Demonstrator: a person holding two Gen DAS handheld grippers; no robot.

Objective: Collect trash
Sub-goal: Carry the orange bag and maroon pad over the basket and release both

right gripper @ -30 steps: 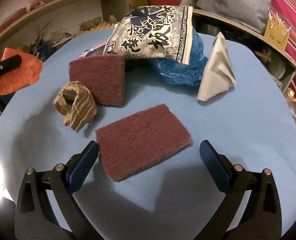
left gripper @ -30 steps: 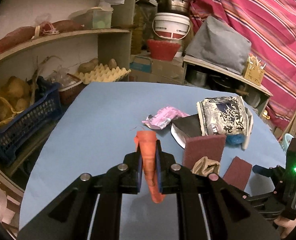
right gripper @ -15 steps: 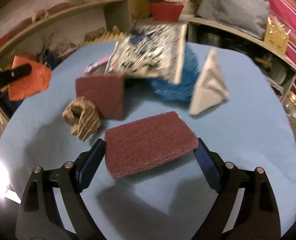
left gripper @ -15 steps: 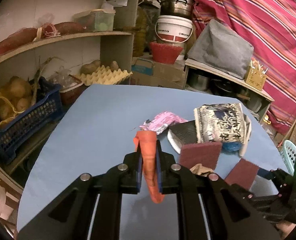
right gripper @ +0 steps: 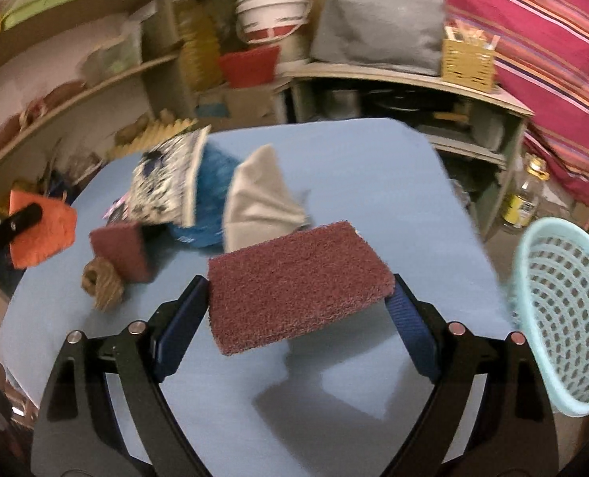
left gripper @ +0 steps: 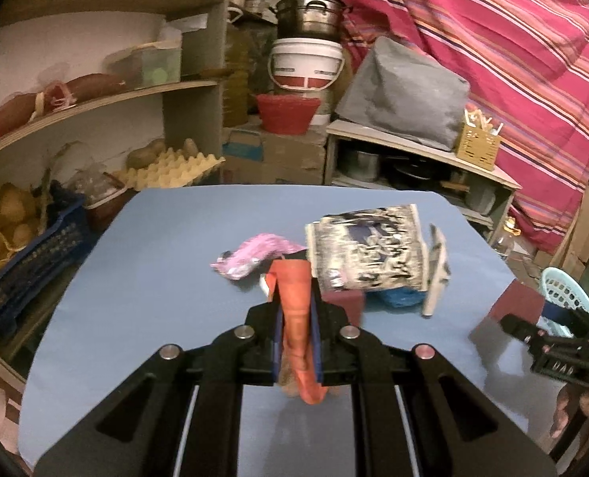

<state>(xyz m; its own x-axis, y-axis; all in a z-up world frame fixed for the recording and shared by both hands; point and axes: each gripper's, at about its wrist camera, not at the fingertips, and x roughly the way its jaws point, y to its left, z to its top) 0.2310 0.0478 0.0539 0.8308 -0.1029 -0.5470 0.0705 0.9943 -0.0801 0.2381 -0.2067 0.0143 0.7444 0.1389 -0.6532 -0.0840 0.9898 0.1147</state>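
2 pieces of trash are held clear of the blue table (right gripper: 374,167); none can be seen inside the pale turquoise basket (right gripper: 564,318), whose perforated plastic wall appears at the right edge of the right wrist view, so the collecting is judged to be at an early stage. The left gripper (left gripper: 296,342) is clamped tight on an orange scrap (left gripper: 294,318), thin and crumpled, which stands upright between the pads and pokes out above and below them; the right gripper (right gripper: 298,318) is closed across the width of a maroon scouring pad (right gripper: 298,282), a flat rectangle of coarse fibrous texture, lifted so that its shadow falls on the table below; its jaws have just been closing onto that pad, which is pressed at both short edges. Left on the table are a 2nd maroon pad (right gripper: 119,250), a twisted brown paper wad (right gripper: 101,282) just beside it, a glossy printed snack bag (left gripper: 370,250) lying over a crinkled blue plastic bag (right gripper: 211,194), a folded grey sheet (right gripper: 254,202) standing like a tent, and a shiny pink wrapper (left gripper: 254,254); these 6 items are judged still to be cleared.
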